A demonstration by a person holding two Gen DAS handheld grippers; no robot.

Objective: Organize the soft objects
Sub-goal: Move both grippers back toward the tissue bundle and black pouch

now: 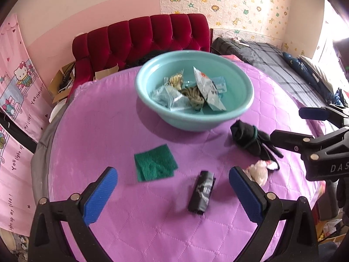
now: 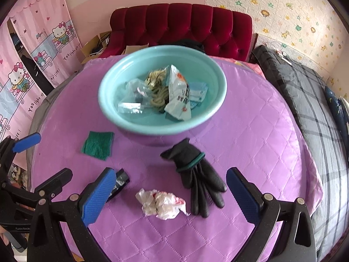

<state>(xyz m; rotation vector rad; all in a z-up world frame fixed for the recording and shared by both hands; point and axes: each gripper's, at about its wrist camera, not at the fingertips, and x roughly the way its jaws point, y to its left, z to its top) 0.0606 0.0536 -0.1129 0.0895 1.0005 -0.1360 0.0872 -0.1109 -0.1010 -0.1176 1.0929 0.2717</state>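
A teal bowl (image 1: 237,83) (image 2: 109,109) stands on the purple quilted table and holds plastic packets (image 1: 209,89) (image 2: 178,96) and a coil of rope (image 1: 194,98) (image 2: 159,93). In front of it lie a green scouring pad (image 1: 156,162) (image 2: 98,145), a black roll (image 1: 201,192) (image 2: 120,181), black gloves (image 1: 250,140) (image 2: 196,174) and a crumpled white bag (image 1: 259,171) (image 2: 161,203). My left gripper (image 1: 173,194) (image 2: 28,166) is open, the black roll between its fingers. My right gripper (image 2: 171,196) (image 1: 296,124) is open around the white bag and glove fingers.
A red tufted sofa (image 1: 141,39) (image 2: 185,26) stands behind the table. A bed with a grey plaid cover (image 1: 272,65) (image 2: 309,109) runs along the right. Pink cartoon curtains (image 1: 15,109) (image 2: 43,43) hang at the left, with cardboard boxes (image 1: 61,83) on the floor.
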